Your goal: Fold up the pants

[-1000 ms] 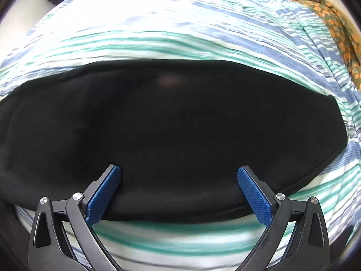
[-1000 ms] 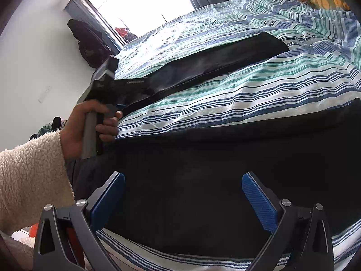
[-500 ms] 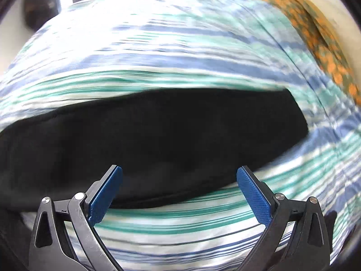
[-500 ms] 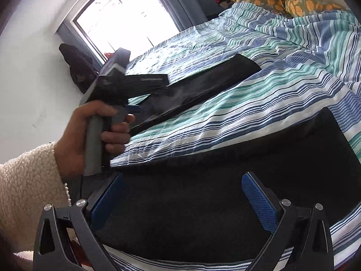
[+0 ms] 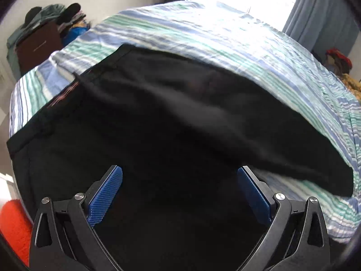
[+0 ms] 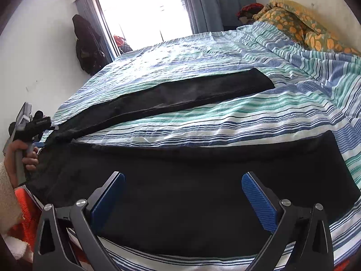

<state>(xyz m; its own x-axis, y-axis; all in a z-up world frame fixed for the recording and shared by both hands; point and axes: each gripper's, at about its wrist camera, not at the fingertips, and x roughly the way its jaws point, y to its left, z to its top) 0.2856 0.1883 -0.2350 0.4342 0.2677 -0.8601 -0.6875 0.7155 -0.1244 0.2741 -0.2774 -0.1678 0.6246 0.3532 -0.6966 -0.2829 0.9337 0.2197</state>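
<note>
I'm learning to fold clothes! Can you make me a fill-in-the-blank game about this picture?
1. The pants lying on the bed are the colour ____.
2. The striped bedspread has ____ pant legs spread apart on it.
3. The right gripper has its jaws ____.
4. The pads on the left gripper are the colour ____.

Missing words: black, two, open, blue

Black pants [image 6: 203,180] are seen against a bedspread [image 6: 225,122] striped in white, teal and blue, with thin navy lines. A faint reddish woven band is shown at the waistband [image 5: 65,94]. Both grippers – left gripper [image 5: 179,194] and right gripper [image 6: 182,196] – are fitted with ribbed blue pads [image 6: 259,203] on black frames. An orange-and-yellow floral blanket [image 6: 300,27] is bunched at the far end, grey-blue curtains [image 6: 216,2] are hung by the window, and a cream fleece sleeve [image 6: 6,194] is worn – bright orange fabric [image 5: 13,225] is seen below
</note>
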